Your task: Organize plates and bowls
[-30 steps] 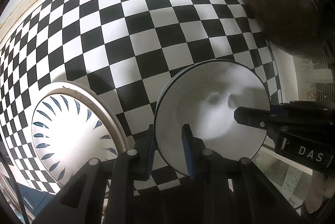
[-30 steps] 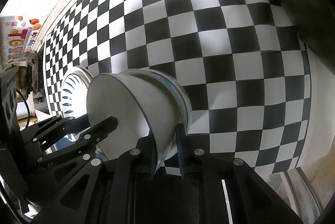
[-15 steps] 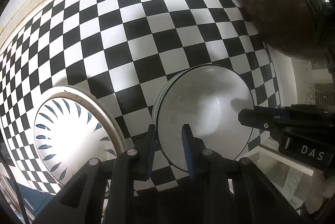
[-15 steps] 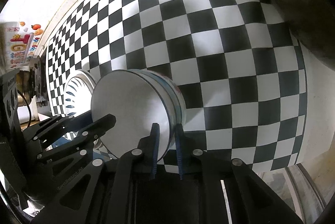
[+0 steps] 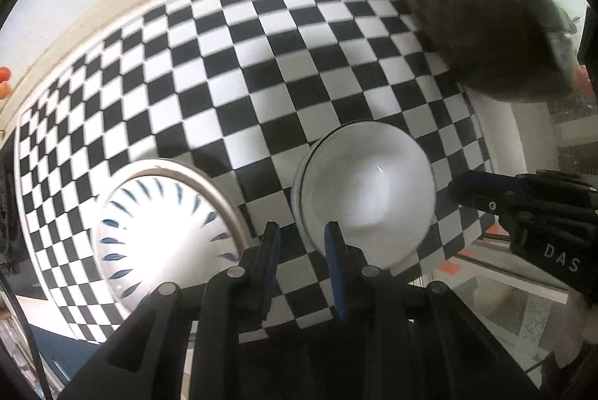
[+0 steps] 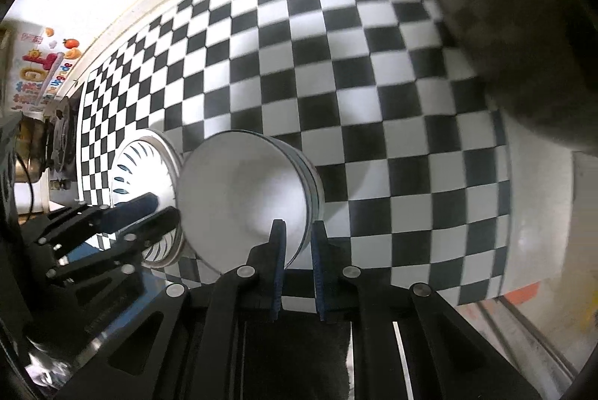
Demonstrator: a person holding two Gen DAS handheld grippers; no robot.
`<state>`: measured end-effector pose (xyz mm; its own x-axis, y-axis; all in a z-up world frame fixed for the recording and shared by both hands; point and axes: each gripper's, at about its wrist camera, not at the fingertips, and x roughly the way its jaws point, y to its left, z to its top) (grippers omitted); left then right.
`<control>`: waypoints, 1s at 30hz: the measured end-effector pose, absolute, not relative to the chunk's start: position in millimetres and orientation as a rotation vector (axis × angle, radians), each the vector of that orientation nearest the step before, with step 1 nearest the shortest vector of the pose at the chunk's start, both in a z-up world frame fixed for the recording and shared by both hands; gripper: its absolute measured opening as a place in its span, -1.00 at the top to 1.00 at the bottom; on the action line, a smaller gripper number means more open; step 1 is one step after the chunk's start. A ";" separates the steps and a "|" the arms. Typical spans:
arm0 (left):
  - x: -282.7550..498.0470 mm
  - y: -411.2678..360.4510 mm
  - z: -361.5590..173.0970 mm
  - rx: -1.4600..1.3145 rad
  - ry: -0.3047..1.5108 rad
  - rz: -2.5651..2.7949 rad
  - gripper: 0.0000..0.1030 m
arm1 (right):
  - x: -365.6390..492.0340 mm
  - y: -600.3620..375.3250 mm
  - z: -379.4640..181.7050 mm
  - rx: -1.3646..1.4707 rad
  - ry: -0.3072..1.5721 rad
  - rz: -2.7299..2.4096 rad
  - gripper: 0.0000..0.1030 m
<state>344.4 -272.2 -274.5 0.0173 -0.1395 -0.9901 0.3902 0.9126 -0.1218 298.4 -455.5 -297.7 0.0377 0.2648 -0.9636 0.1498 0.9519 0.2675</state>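
A white bowl (image 5: 368,198) nests in a second bowl on the checkered table; it also shows in the right wrist view (image 6: 243,198). A white plate with blue leaf marks (image 5: 160,235) lies to its left, and shows in the right wrist view (image 6: 142,172). My left gripper (image 5: 302,239) is open, its jaws astride the bowls' near rim without pressing it. My right gripper (image 6: 299,239) is open a little around the bowls' rim on the other side. The right gripper's fingers (image 5: 482,192) show beside the bowl in the left wrist view.
The black-and-white checkered tablecloth (image 5: 261,64) covers the table up to a cream wall edge (image 5: 112,0). A dark blurred mass (image 5: 486,0) hangs at the upper right. The table's edge and floor (image 6: 523,288) lie to the right. A stove and stickers (image 6: 41,82) sit at far left.
The tilted white bowl has settled flat into the bowl beneath it. Both grippers have loosened from its rim and drawn back a little.
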 end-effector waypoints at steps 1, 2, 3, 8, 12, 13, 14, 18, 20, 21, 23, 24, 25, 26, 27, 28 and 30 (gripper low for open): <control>342.2 -269.0 -267.4 0.206 1.487 -0.415 0.57 | 295.1 -454.1 -290.7 0.329 1.525 0.089 0.71; 338.6 -264.8 -257.5 0.208 1.468 -0.418 0.57 | 290.5 -451.8 -282.1 0.322 1.508 0.088 0.71; 335.8 -262.0 -251.0 0.208 1.455 -0.419 0.56 | 286.6 -449.2 -275.6 0.318 1.497 0.089 0.71; 318.1 -245.9 -218.8 0.215 1.389 -0.425 0.56 | 262.4 -435.6 -244.4 0.305 1.451 0.099 0.71; 306.1 -239.6 -202.4 0.216 1.354 -0.427 0.56 | 246.8 -427.2 -222.0 0.280 1.411 0.092 0.71; 303.3 -239.2 -199.8 0.217 1.348 -0.429 0.56 | 242.9 -425.7 -216.6 0.274 1.400 0.085 0.71; 300.5 -238.7 -197.5 0.215 1.343 -0.432 0.56 | 239.3 -424.6 -212.1 0.275 1.392 0.083 0.71; 294.3 -238.3 -192.8 0.212 1.336 -0.441 0.56 | 230.0 -423.2 -199.4 0.286 1.372 0.080 0.71; 293.1 -237.9 -191.3 0.216 1.331 -0.443 0.56 | 227.5 -423.7 -195.1 0.297 1.368 0.076 0.71; 294.0 -237.6 -191.9 0.213 1.333 -0.441 0.56 | 227.8 -424.4 -194.0 0.302 1.368 0.075 0.71; 296.8 -237.3 -195.5 0.199 1.344 -0.440 0.56 | 228.2 -426.5 -193.7 0.305 1.369 0.065 0.68; 299.8 -237.1 -198.9 0.189 1.360 -0.440 0.55 | 229.8 -427.3 -195.5 0.298 1.378 0.061 0.49; 303.7 -235.7 -203.0 0.164 1.377 -0.447 0.55 | 231.7 -429.0 -198.7 0.300 1.388 0.058 0.30; 309.9 -233.9 -210.4 0.115 1.407 -0.463 0.52 | 234.0 -432.1 -203.5 0.315 1.396 0.060 -0.24; 315.0 -232.6 -216.9 0.076 1.439 -0.476 0.52 | 236.7 -435.6 -209.2 0.339 1.400 0.067 -0.64; 321.0 -230.7 -224.2 0.029 1.472 -0.484 0.47 | 239.2 -439.2 -214.4 0.364 1.397 0.077 -0.68; 335.7 -229.2 -242.1 -0.034 1.518 -0.495 0.33 | 245.5 -446.9 -227.3 0.388 1.395 0.077 -0.68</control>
